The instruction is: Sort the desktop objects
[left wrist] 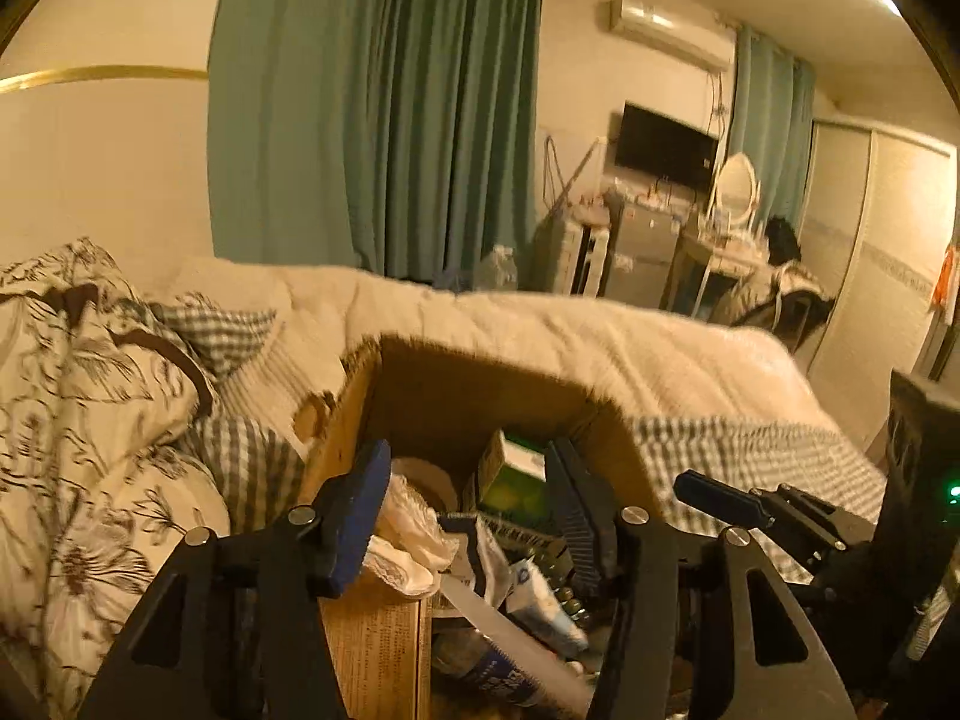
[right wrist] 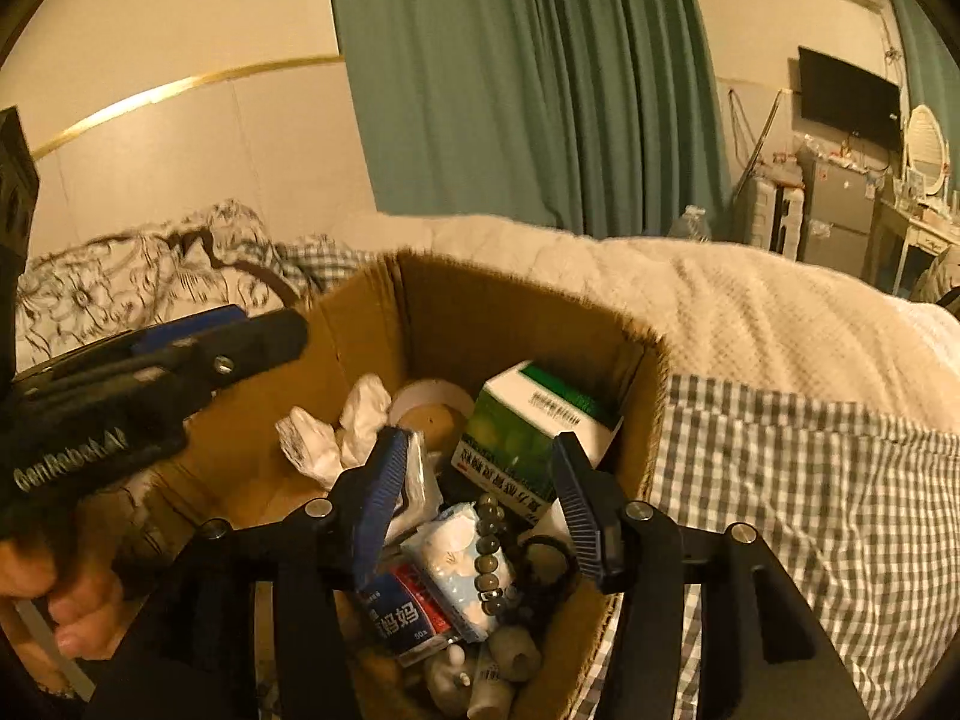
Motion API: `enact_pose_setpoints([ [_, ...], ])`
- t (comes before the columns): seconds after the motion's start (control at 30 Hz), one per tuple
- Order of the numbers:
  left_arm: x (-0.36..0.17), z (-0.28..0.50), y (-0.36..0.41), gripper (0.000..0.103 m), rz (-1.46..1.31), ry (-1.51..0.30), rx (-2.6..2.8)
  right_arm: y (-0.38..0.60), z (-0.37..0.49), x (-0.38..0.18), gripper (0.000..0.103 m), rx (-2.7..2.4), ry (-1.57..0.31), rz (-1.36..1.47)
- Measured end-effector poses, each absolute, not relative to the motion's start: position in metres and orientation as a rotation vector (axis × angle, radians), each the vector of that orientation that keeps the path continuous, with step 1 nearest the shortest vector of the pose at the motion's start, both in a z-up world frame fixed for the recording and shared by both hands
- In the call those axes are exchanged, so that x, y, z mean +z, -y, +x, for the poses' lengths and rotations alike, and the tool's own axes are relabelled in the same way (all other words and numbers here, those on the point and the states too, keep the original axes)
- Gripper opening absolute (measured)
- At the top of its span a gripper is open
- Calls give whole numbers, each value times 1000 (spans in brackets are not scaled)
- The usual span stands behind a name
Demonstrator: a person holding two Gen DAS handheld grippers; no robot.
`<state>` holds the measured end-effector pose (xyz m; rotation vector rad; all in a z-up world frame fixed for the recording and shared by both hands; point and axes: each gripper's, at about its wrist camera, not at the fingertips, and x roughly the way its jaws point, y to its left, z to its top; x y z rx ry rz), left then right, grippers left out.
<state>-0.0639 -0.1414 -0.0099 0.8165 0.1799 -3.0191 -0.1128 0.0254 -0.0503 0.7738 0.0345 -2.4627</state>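
Note:
An open cardboard box stands on the bed, full of small items: a green and white medicine box, a tape roll, crumpled tissue, a bead bracelet, a blue and red packet and small bottles. My right gripper hangs open just above the bracelet and packets, gripping nothing. My left gripper is open over the same box, above the tissue and a white tube. Each gripper shows in the other's view: the left gripper and the right gripper.
The box rests on a checked sheet beside a cream blanket and a floral duvet. A hand holds the left gripper. Teal curtains, a television and a dressing table stand at the back.

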Motion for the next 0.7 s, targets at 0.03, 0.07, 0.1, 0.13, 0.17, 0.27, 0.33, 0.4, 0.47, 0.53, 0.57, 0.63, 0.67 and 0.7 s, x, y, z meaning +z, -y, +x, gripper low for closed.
enact_pose_setpoints([
  [0.03,-3,-57,143,63,787,-191,-3029,-29,-109,-44,54,-2476,-27,751],
  [0.07,3,-51,144,65,759,-196,-3036,-31,-106,-39,54,-2485,-22,735],
  [0.1,8,-48,143,69,740,-198,-3040,-35,-100,-32,54,-2501,-12,709],
  [0.13,13,-42,143,75,708,-200,-3048,-38,-96,-27,55,-2513,-5,689],
  [0.17,19,-36,142,78,678,-201,-3056,-42,-93,-23,57,-2525,2,669],
  [0.27,37,-16,141,93,574,-200,-3077,-55,-77,-5,64,-2565,41,587],
  [0.33,47,-4,139,103,518,-199,-3090,-64,-66,8,66,-2585,70,531],
  [0.4,56,7,135,103,456,-196,-3095,-73,-54,20,68,-2613,91,466],
  [0.47,64,18,130,103,405,-183,-3097,-81,-43,29,68,-2638,98,410],
  [0.53,70,26,125,103,371,-173,-3098,-89,-31,40,73,-2667,96,355],
  [0.57,73,31,123,103,356,-166,-3095,-93,-27,45,76,-2679,95,334],
  [0.63,77,39,117,103,328,-155,-3089,-102,-16,54,95,-2720,99,287],
  [0.67,78,42,115,103,312,-153,-3090,-106,-12,58,98,-2739,102,267],
  [0.7,79,45,113,103,288,-157,-3093,-111,-7,61,103,-2759,105,246],
])
